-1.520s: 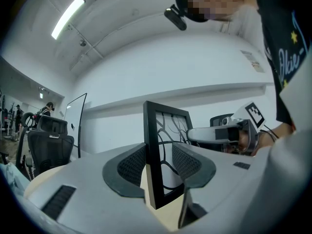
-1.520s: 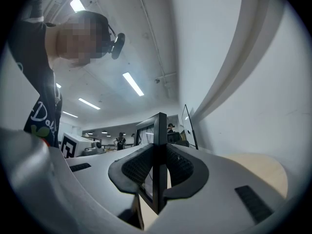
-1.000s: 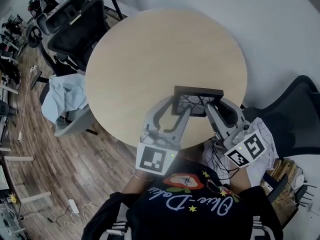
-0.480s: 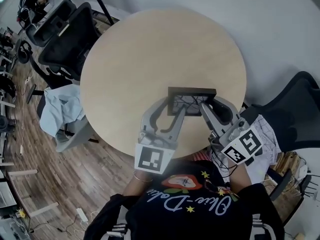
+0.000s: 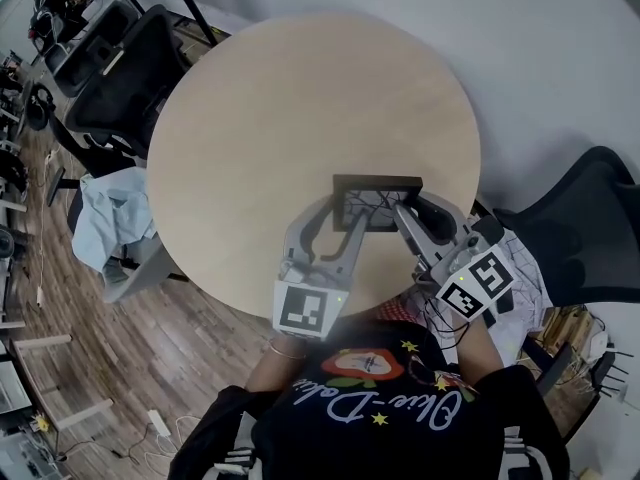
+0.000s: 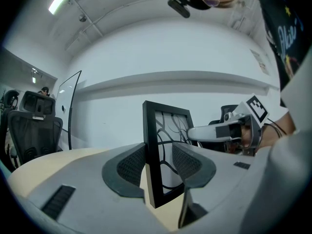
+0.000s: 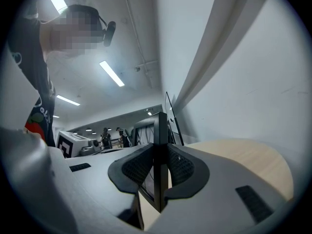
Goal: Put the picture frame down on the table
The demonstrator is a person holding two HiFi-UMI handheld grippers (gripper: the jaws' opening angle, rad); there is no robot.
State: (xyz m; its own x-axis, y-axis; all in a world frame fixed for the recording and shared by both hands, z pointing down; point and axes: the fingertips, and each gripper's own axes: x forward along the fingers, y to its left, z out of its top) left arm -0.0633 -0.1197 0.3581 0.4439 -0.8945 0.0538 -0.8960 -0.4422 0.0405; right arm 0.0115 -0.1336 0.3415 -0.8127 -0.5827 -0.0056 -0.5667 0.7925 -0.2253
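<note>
The black picture frame (image 5: 378, 182) stands upright over the near part of the round wooden table (image 5: 300, 98), and both grippers hold it. My left gripper (image 5: 343, 213) is shut on its left side; in the left gripper view the frame (image 6: 152, 150) sits slanted between the wide-set pads (image 6: 127, 165). My right gripper (image 5: 412, 208) is shut on its right side, pinching the thin edge (image 7: 160, 135) between both pads. Whether the frame's bottom rests on the tabletop cannot be told.
Black office chairs stand at the far left (image 5: 130, 68) and at the right (image 5: 580, 238). A light-blue cloth (image 5: 115, 213) lies over a seat left of the table. Wooden floor runs along the left. The right gripper (image 6: 229, 130) shows in the left gripper view.
Both grippers have carried the frame a little lower toward the tabletop and slightly leftward in the head view. Their hold on it looks the same.
</note>
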